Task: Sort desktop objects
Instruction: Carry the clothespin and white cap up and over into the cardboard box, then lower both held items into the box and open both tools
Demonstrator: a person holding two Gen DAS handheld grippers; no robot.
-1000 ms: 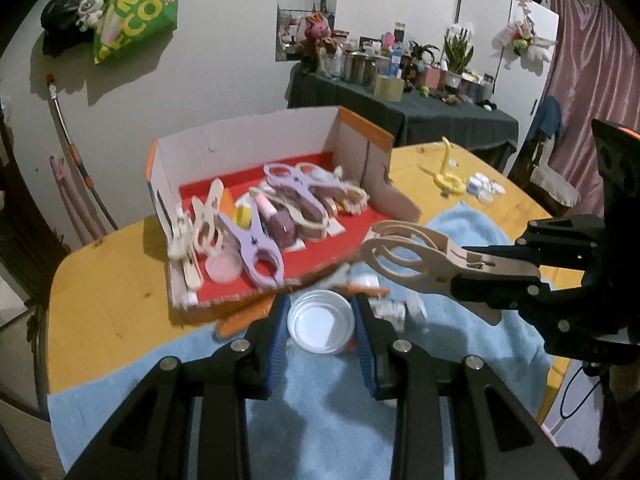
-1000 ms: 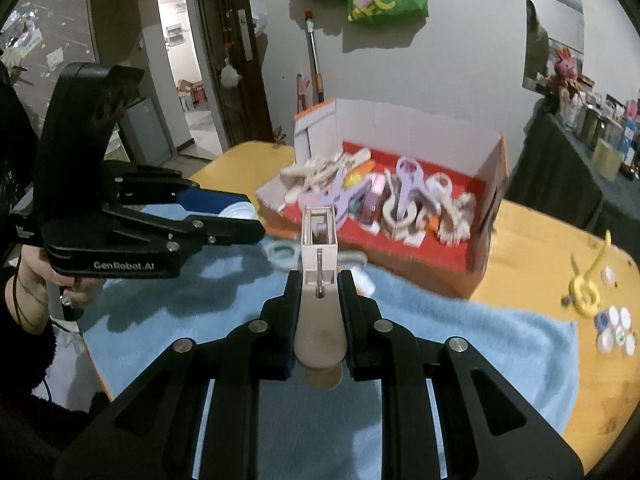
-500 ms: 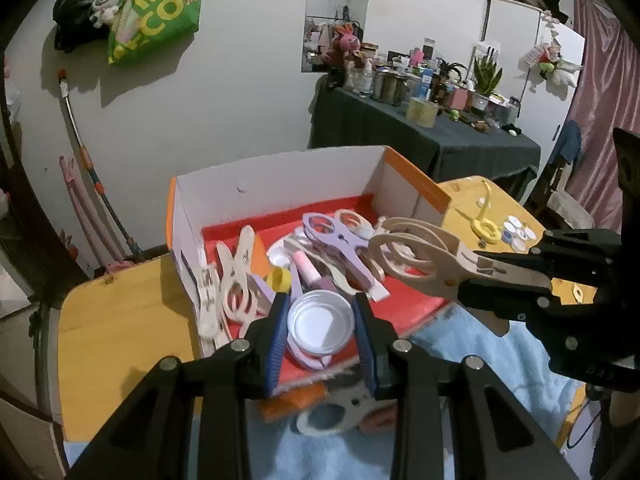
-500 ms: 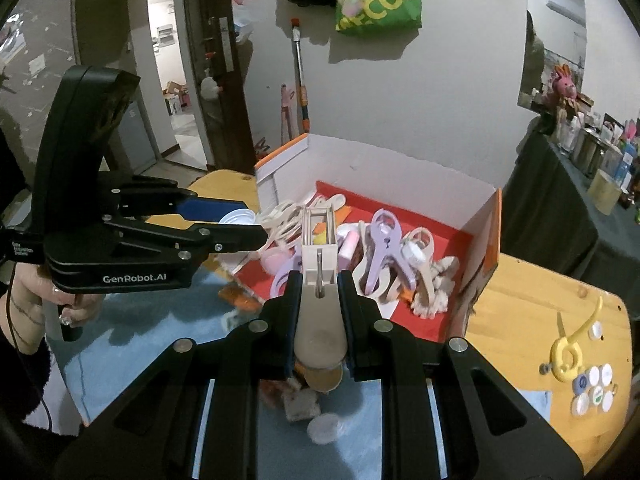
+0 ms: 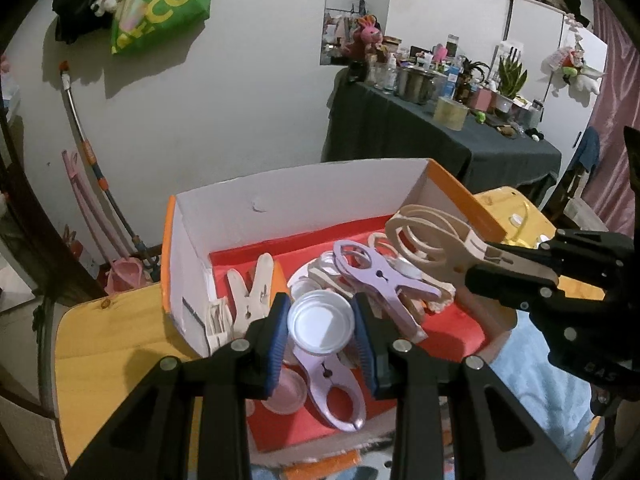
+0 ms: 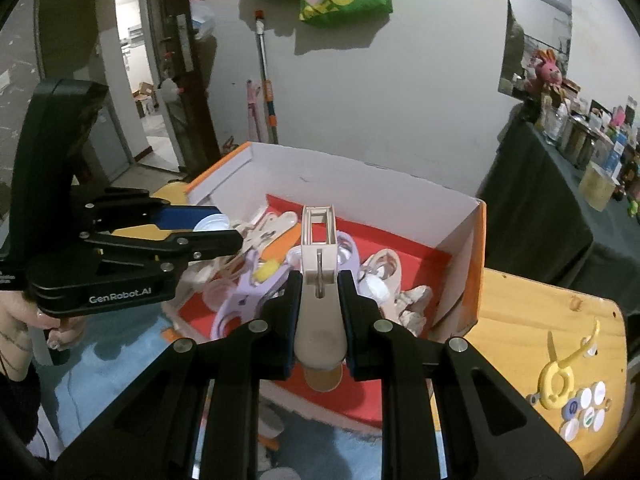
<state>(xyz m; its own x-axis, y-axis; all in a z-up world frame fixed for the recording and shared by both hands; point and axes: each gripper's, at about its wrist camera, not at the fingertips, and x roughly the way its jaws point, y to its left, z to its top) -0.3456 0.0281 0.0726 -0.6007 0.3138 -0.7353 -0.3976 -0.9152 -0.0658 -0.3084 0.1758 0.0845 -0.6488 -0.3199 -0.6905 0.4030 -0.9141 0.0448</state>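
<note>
My left gripper [image 5: 321, 330] is shut on a white round lid [image 5: 321, 327] and holds it above the near left part of the open cardboard box [image 5: 304, 196] with a red floor. My right gripper [image 6: 319, 290] is shut on a beige clothes peg [image 6: 319, 280], also over the box [image 6: 464, 224]. The peg also shows in the left wrist view [image 5: 452, 248], held from the right. Inside the box lie several pegs, among them a purple peg [image 5: 384, 280] and a white peg [image 5: 252, 292], plus lids.
The box sits on a wooden table [image 5: 108, 336] partly covered by a blue towel [image 6: 100, 352]. A yellow hook [image 6: 560, 368] and several bottle caps [image 6: 588, 408] lie on the table at the right. A dark cluttered side table [image 5: 440, 136] stands behind.
Both grippers have moved forward from above the blue towel to above the box, each still holding its object. The box now fills the middle of both views.
</note>
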